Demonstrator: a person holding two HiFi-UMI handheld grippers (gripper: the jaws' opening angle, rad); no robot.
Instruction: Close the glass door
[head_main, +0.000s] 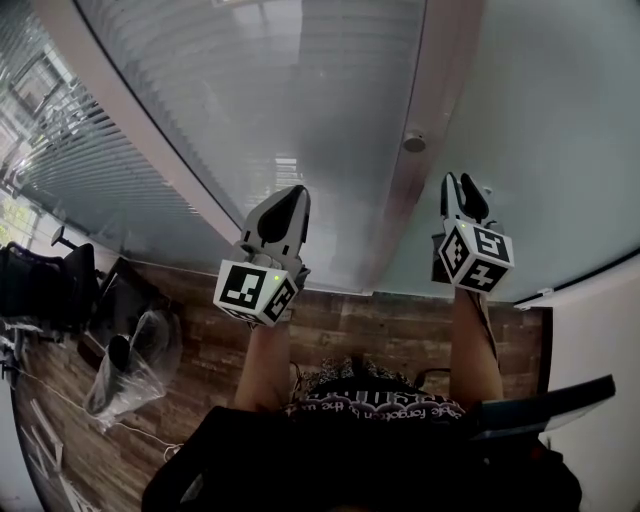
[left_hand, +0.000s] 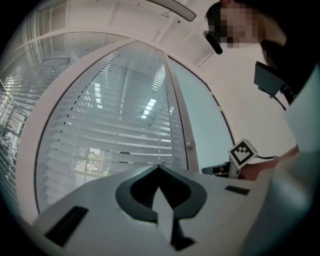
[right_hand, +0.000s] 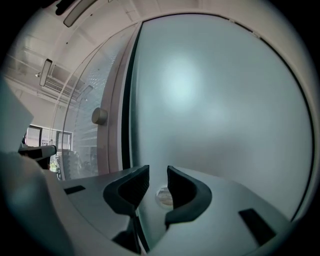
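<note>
The frosted glass door (head_main: 540, 110) (right_hand: 220, 100) fills the right side, with a dark gap (right_hand: 125, 100) along its left edge. A pale upright frame (head_main: 420, 100) beside it carries a round knob (head_main: 413, 141) (right_hand: 99, 116). My right gripper (head_main: 463, 185) (right_hand: 158, 186) points level at the frosted pane. Its jaws stand a little apart, closed on a small round knob (right_hand: 163, 196) set in the pane. My left gripper (head_main: 290, 200) (left_hand: 159, 167) is shut and empty, raised in front of the glass wall with blinds (head_main: 260, 90) (left_hand: 115, 125).
A black office chair (head_main: 40, 285) and a bin lined with clear plastic (head_main: 130, 365) stand on the wooden floor (head_main: 400, 330) at the left. The person's arms and dark clothing fill the lower middle. A black bar (head_main: 545, 405) juts out at the lower right.
</note>
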